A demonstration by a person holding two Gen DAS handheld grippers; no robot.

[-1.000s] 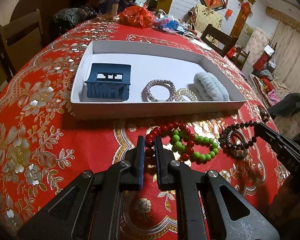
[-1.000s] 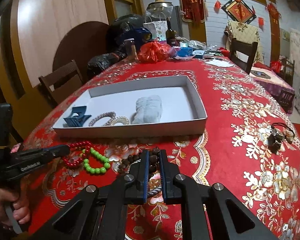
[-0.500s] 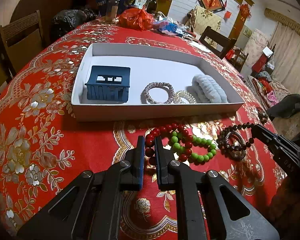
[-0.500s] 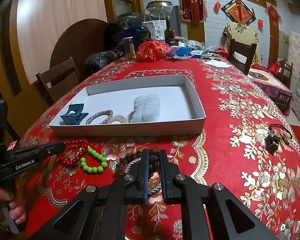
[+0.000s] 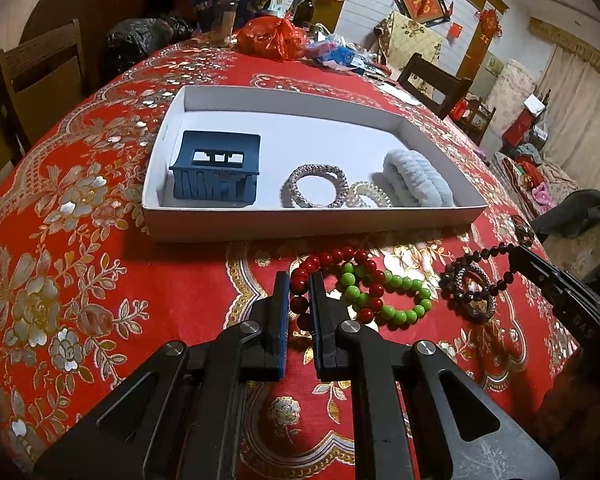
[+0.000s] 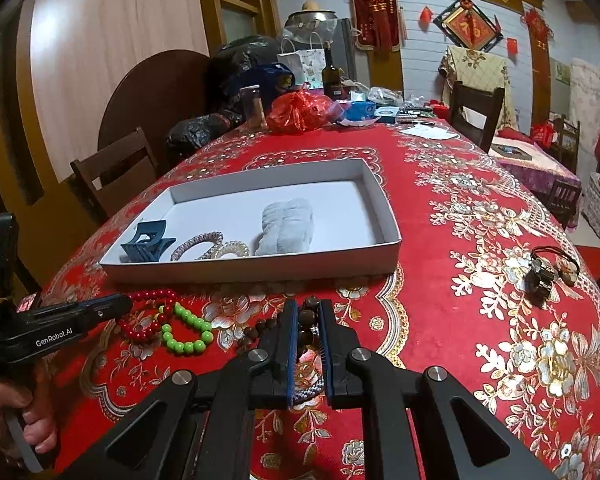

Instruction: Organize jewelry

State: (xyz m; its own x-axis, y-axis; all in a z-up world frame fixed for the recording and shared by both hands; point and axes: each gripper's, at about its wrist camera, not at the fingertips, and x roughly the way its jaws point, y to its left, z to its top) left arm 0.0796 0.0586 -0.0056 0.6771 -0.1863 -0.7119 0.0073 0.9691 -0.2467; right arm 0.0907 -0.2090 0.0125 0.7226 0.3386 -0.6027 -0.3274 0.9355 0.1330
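Red floral surface [image 5: 100, 272] carries everything. White tray [image 5: 312, 222] sits mid-surface, back from the near edge. Inside, along its near wall, L to R: blue hair claw [image 5: 216, 174], silver beaded bracelet [image 5: 318, 186], clear coil tie [image 5: 370, 196], pale fluffy scrunchie [image 5: 416, 180]. Btwn tray and near edge: red bead bracelet [image 5: 332, 258] overlapping green bead bracelet [image 5: 396, 286], w/ dark bead bracelet [image 5: 470, 292] to their right. Your left gripper [image 5: 300, 280] is pinched on the red beads. Your right gripper [image 6: 308, 312] is clamped on the dark beads. Black hair ties [image 6: 550, 266] lie well apart, toward the right edge.
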